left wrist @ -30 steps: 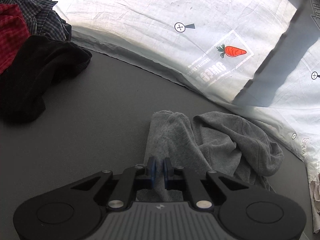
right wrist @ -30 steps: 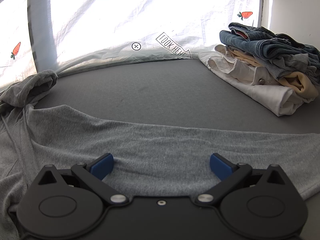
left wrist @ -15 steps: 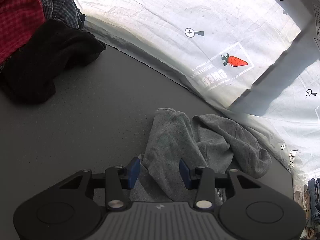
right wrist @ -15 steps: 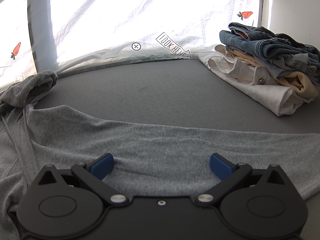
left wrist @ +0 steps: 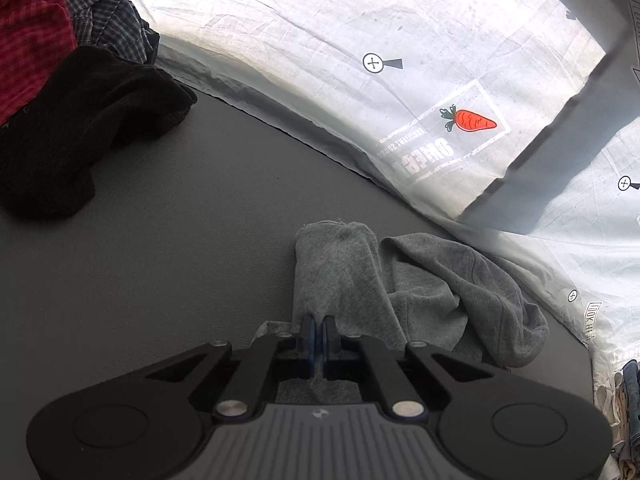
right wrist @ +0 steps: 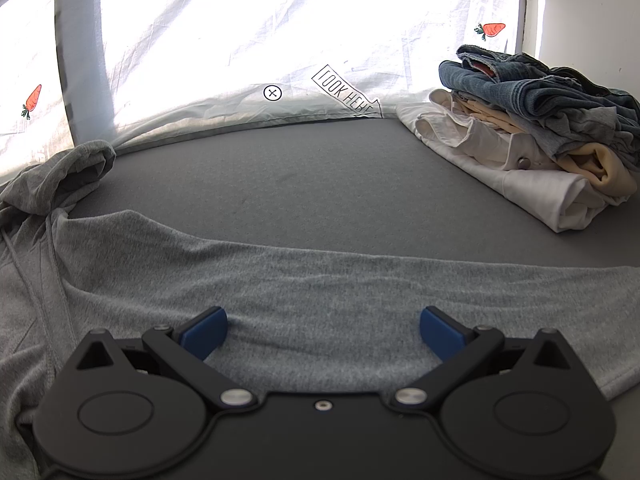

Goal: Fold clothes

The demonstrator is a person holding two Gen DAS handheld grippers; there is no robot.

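Grey hooded sweatshirt (right wrist: 304, 292) lies spread across a dark grey felt tabletop (right wrist: 320, 184), seen from two cameras mounted on hand-held grippers. In the left wrist view, the left gripper (left wrist: 319, 334) has its blue pads pressed together, pinching a fold of the sweatshirt's grey sleeve (left wrist: 336, 272), which runs forward from the pads and ends in a cuff lying on the tabletop. Just right of the sleeve, the sweatshirt's hood (left wrist: 472, 292) sits crumpled in a soft heap near the back edge of the table. At the far left of that view is a pile of unfolded clothes: a black garment (left wrist: 80, 128) in front, with a red checked shirt (left wrist: 28, 40) and a dark plaid shirt (left wrist: 108, 12) behind it. A white backdrop sheet (left wrist: 360, 20), brightly lit and printed with crosshair marks and an orange carrot picture (left wrist: 472, 120), hangs behind the table. In the right wrist view, the right gripper (right wrist: 322, 330) has its jaws spread wide, with the two blue pads hovering over or resting on the flat body of the sweatshirt, gripping nothing. A drawstring trails across the fabric at the left. At the far right of the table stands a stack of folded clothes (right wrist: 540, 132): white garments at the bottom, a cream piece in the middle, and blue denim on top.
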